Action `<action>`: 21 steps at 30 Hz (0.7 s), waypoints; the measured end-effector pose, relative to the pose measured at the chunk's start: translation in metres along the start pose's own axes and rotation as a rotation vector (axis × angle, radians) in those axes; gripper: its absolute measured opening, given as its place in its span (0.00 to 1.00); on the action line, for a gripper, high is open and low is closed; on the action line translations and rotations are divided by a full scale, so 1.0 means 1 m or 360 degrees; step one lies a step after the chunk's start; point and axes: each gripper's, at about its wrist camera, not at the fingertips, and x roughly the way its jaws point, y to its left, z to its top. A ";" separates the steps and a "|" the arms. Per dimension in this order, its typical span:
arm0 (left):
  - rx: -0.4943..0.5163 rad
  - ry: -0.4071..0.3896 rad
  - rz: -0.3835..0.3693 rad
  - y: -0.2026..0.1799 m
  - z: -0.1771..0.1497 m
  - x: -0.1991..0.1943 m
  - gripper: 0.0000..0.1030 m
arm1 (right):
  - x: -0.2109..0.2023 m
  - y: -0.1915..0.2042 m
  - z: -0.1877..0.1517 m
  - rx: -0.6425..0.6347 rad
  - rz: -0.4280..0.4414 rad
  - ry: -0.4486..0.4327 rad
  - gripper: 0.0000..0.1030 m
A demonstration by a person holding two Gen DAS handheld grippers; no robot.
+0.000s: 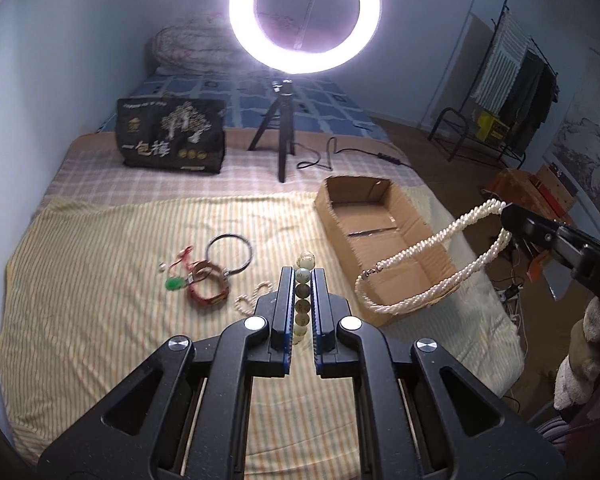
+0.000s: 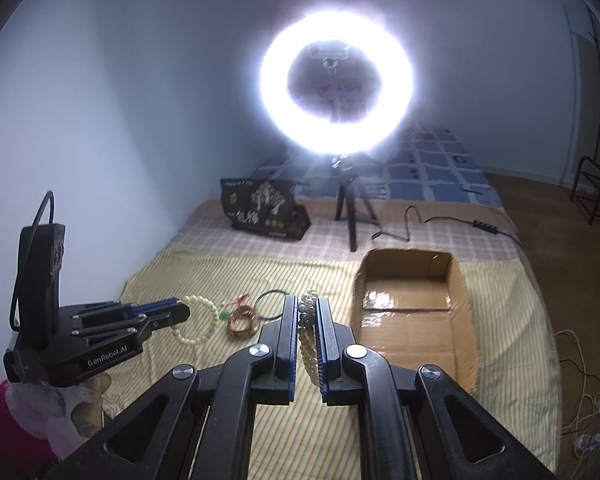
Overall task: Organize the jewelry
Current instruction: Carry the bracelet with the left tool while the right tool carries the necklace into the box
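My left gripper is shut on a bracelet of large pale beads, held above the striped cloth; it also shows at left in the right wrist view with the bracelet hanging from it. My right gripper is shut on a twisted pearl necklace. In the left wrist view the right gripper holds the necklace dangling over the open cardboard box. A black hoop, a red bracelet, a green pendant and a small pearl strand lie on the cloth.
A ring light on a black tripod stands behind the box, its cable trailing right. A black printed bag stands at back left. The bed edge drops to the floor at right, past the box.
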 end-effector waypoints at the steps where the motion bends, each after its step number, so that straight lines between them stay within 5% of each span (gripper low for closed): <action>1: 0.0010 -0.0003 -0.0005 -0.005 0.003 0.002 0.05 | -0.002 -0.004 0.002 0.0007 -0.0012 -0.0013 0.05; 21: 0.0120 0.0088 -0.0168 -0.087 0.042 0.081 0.05 | 0.007 -0.095 0.018 0.0194 -0.0197 -0.0018 0.05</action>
